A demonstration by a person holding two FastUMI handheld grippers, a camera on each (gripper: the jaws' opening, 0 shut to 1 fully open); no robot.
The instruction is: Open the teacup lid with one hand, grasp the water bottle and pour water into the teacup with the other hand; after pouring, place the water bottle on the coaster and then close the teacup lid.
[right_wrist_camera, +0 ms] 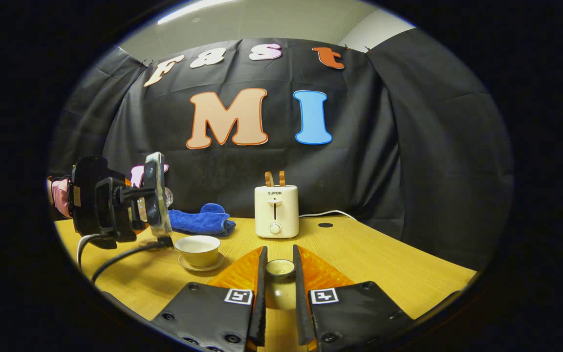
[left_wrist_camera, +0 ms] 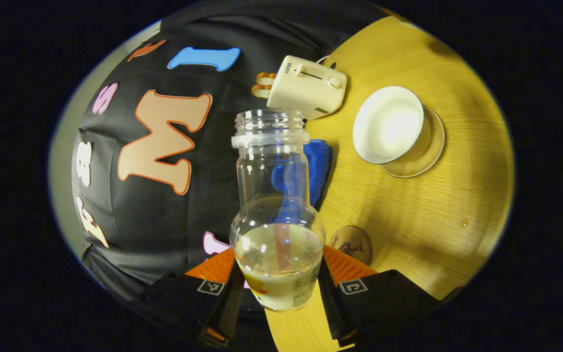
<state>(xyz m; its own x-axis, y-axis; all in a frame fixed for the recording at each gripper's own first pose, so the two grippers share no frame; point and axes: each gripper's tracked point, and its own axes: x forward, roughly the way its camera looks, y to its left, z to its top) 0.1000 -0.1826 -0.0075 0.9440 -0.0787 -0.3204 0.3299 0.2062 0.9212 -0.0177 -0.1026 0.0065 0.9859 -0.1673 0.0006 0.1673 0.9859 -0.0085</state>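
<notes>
a wooden table [right_wrist_camera: 359, 254] carries a teacup [right_wrist_camera: 197, 249] on its saucer [right_wrist_camera: 201, 267], a blue cloth [right_wrist_camera: 198, 221], a toaster [right_wrist_camera: 276, 211] and a round coaster [left_wrist_camera: 352, 243].

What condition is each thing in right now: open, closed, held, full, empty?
Water bottle: uncapped, partly filled, clamped in the left gripper.
Teacup: lid off, on its saucer.
Lid: held between the right gripper fingers, off the cup.
Coaster: bare.
Toaster: two slices sticking up.
Blue cloth: crumpled on the table.
</notes>
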